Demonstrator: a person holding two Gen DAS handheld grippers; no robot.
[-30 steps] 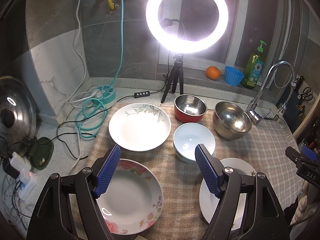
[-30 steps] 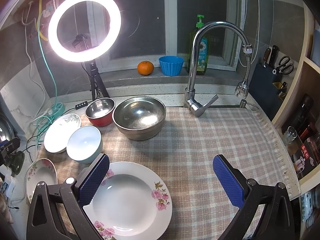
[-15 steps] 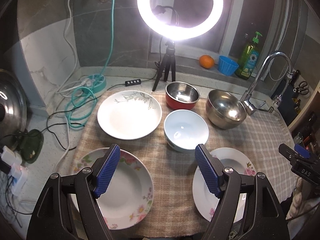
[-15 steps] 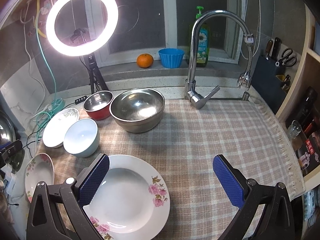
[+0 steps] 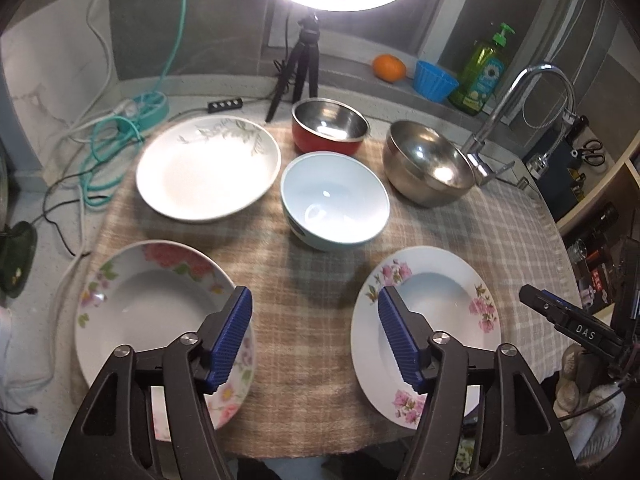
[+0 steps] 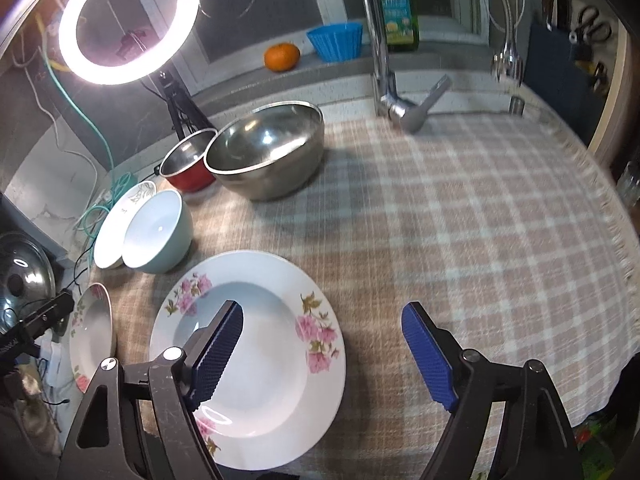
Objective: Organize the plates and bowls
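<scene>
**potwasher:** So both grippers are over the checked cloth [image 5: 320, 280] with nothing in them. The left gripper [image 5: 315, 336] has just been closing a bit but it's wide apart, only bare cloth between the pads. Same for the right gripper [image 6: 320, 354]: jaws just narrowed, nothing gripped, and its left pad hangs over the pink-flower plate [image 6: 256, 360] in the lower middle of the right wrist view.

**stackfan:** Where's everything else sitting?

**potwasher:** Left wrist view: rose plate [image 5: 160, 320] lower left, leaf-pattern plate [image 5: 208, 168] upper left, pale blue bowl [image 5: 336, 204] dead centre, red bowl [image 5: 330, 130] behind it, big steel bowl [image 5: 430, 162] to the right by the tap [image 5: 520, 112]. All apart from each other, nothing stacked yet.

**stackfan:** My guess is each hand goes for the plate nearest it. I'd come in low at the rim, one pad under the lip and one on top, since those plates lie flat on the cloth. Pinch the near edge, not the middle.

**potwasher:** Agreed, and lift level so it doesn't slide out. Glazed china on ribbed pads looks slippery. Stack the two flower plates first, then nest the bowls, small into large.
</scene>
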